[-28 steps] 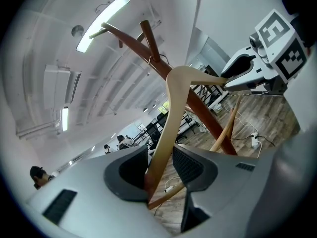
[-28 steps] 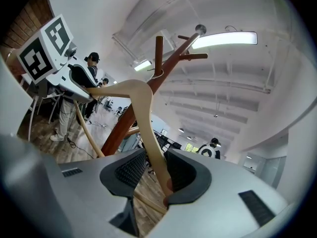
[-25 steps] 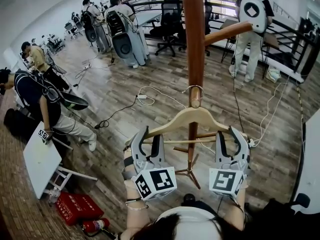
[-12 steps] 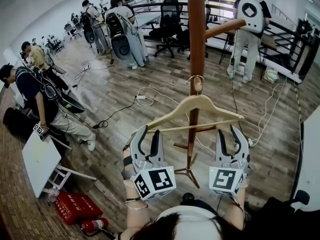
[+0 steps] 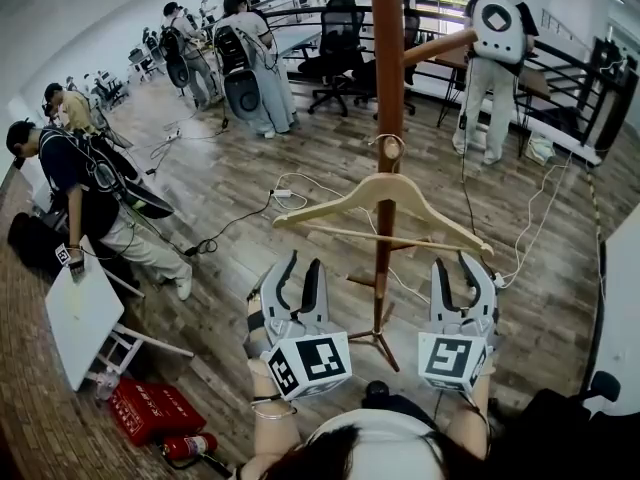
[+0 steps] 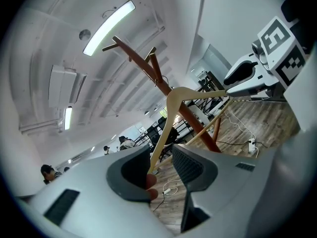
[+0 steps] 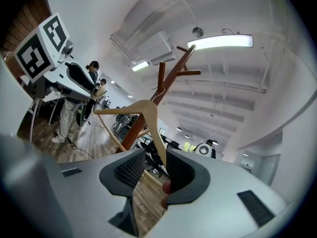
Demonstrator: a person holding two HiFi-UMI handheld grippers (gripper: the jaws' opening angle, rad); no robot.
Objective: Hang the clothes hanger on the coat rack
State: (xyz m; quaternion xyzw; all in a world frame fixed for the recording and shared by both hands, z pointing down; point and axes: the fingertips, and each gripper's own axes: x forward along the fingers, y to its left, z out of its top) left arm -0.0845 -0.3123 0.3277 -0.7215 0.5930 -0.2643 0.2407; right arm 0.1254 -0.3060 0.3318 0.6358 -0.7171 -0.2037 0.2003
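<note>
Wooden clothes hanger (image 5: 383, 185) is hanging tilted by its hook on a peg of the coat rack (image 5: 387, 68), while just below its tips the left gripper (image 5: 302, 268) is gaping empty and the right gripper (image 5: 455, 266), jaws just opening wide, is gripping nothing either.

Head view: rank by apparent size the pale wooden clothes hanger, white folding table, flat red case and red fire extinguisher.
1. Pale wooden clothes hanger: widest span, but thin and nearest the camera, so unsure against the table.
2. White folding table.
3. Flat red case.
4. Red fire extinguisher.
</note>
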